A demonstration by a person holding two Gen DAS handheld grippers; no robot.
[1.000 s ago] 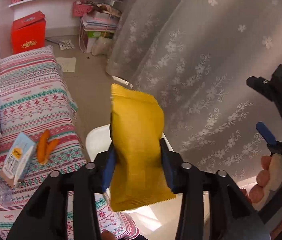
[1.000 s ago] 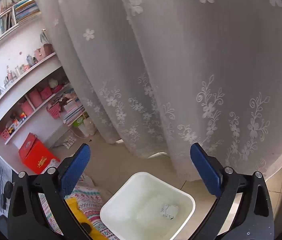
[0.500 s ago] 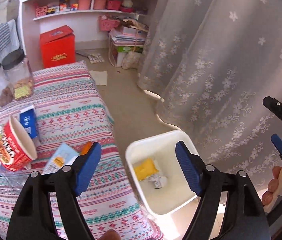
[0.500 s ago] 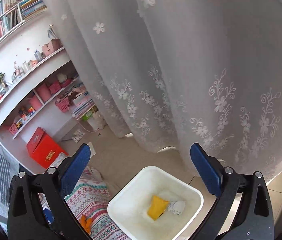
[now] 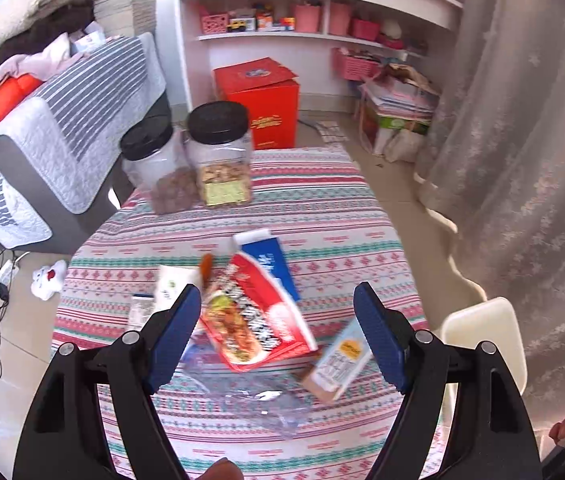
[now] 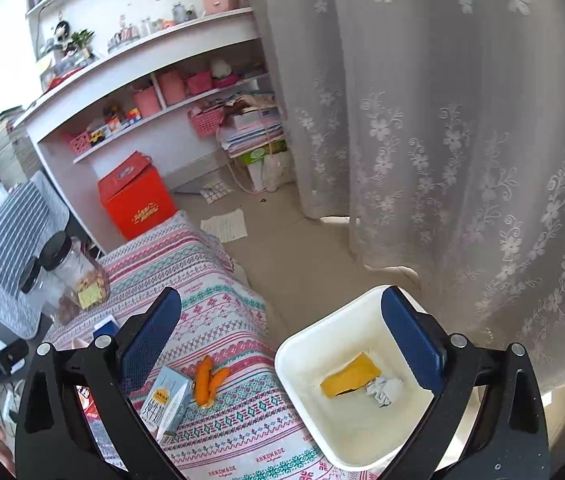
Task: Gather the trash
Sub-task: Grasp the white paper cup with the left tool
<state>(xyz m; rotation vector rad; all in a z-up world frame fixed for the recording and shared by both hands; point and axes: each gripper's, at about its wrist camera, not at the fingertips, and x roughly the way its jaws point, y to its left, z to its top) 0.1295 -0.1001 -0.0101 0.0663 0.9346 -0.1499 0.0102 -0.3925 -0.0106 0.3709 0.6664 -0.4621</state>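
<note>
My left gripper (image 5: 277, 292) is open and empty above the patterned tablecloth (image 5: 322, 208). Below it lies a red noodle cup (image 5: 256, 320) on its side, with a blue carton (image 5: 268, 262) behind it. A small pale-blue carton (image 5: 342, 360), a crushed clear bottle (image 5: 260, 400), a white packet (image 5: 170, 280) and orange peel (image 5: 205, 266) lie around the cup. My right gripper (image 6: 281, 296) is also open and empty, over the white bin (image 6: 294, 360). Inside the bin are a yellow packet (image 6: 348, 378) and crumpled paper (image 6: 384, 390). Orange peel (image 6: 207, 380) and the small carton (image 6: 164, 400) lie near the table edge.
Two black-lidded jars (image 5: 218, 160) stand at the table's far end. A red box (image 5: 260, 100) sits on the floor below white shelves (image 5: 306, 36). A lace curtain (image 6: 442, 140) hangs behind the bin (image 5: 482, 332). A grey striped sofa (image 5: 66, 120) is on the left.
My left gripper opened and dropped the yellow packet into the bin, then swung left over the table. The right gripper stayed open and turned, bringing the table and bin into view.
</note>
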